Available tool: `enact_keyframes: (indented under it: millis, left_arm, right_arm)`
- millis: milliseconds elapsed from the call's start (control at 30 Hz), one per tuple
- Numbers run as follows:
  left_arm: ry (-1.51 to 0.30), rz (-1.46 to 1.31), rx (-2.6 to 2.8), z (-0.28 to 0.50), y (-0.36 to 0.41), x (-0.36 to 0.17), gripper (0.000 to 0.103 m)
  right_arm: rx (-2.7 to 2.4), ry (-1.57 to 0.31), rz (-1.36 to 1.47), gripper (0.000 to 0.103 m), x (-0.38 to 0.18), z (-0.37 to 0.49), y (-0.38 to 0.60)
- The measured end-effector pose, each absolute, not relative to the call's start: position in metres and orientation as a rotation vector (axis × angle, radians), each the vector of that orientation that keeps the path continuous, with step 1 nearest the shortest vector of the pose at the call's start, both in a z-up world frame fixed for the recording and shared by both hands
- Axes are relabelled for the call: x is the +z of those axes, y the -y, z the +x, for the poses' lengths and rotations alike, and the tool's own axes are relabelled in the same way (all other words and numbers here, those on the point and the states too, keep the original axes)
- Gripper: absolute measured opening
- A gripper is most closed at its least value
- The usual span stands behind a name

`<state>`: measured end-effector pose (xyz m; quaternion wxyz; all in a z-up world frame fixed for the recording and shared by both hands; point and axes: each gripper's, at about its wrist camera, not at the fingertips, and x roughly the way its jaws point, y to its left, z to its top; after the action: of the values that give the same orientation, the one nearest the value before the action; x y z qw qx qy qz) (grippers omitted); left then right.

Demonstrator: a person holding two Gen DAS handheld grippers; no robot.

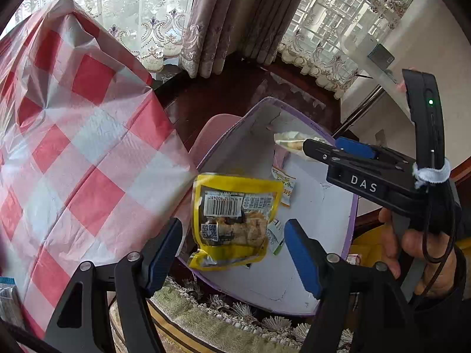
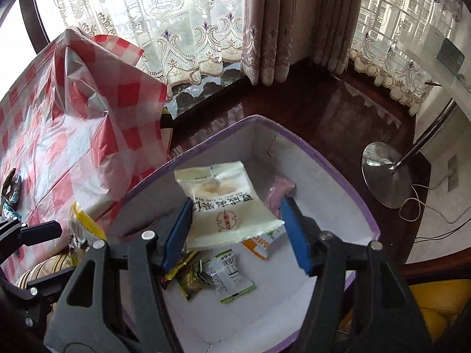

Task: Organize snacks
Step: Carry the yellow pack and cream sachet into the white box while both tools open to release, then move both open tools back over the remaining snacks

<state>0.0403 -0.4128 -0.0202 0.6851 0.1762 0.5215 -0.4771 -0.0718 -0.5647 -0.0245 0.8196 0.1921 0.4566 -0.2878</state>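
Note:
A white box with a purple rim (image 1: 351,220) (image 2: 369,220) stands beside the table. A yellow snack packet (image 1: 234,220) hangs blurred in the air above the box, between the wide-open fingers of my left gripper (image 1: 235,253); nothing touches it. Its edge also shows in the right wrist view (image 2: 84,223). My right gripper (image 2: 234,232) is open over the box, and a white snack packet (image 2: 226,203) lies loose between its fingers, touching neither. The right gripper also shows in the left wrist view (image 1: 321,147), with that white packet (image 1: 290,141) at its tip. Several small packets (image 2: 226,276) lie on the box floor.
A table with a red-and-white checked cover (image 1: 73,153) (image 2: 59,135) is at the left, with a few wrappers (image 2: 10,191) on it. A chrome lamp base (image 2: 385,173) stands on the dark wood floor at the right. Curtains hang behind. A fringed cushion edge (image 1: 220,317) lies below the box.

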Motion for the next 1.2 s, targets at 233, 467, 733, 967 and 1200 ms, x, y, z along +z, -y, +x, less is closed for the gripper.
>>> enact_keyframes:
  millis: [233,467,733,967,1200]
  left_arm:
    - [-1.092,0.285,-0.963,0.057,0.369,0.004,0.079]
    - [-0.897,0.182,-0.799,0.078,0.283,0.043,0.079]
    - [-0.807,0.145,-0.564,0.095,0.176,0.059,0.079]
    - [-0.881,0.019,-0.394,0.114,0.080,0.037,0.079]
    - [-0.946,-0.074,-0.295,0.121,0.024,0.019,0.079]
  right_arm:
    - [-0.593,-0.941,0.375,0.068,-0.007,-0.065,0.547]
    - [-0.516,-0.903,0.306,0.070,0.020,-0.043,0.503]
    - [-0.395,-0.896,0.212,0.072,0.035,-0.008,0.440]
    - [-0.264,-0.913,0.188,0.072,0.037,0.023,0.378]
    - [-0.091,-0.973,0.138,0.072,0.026,0.058,0.305]
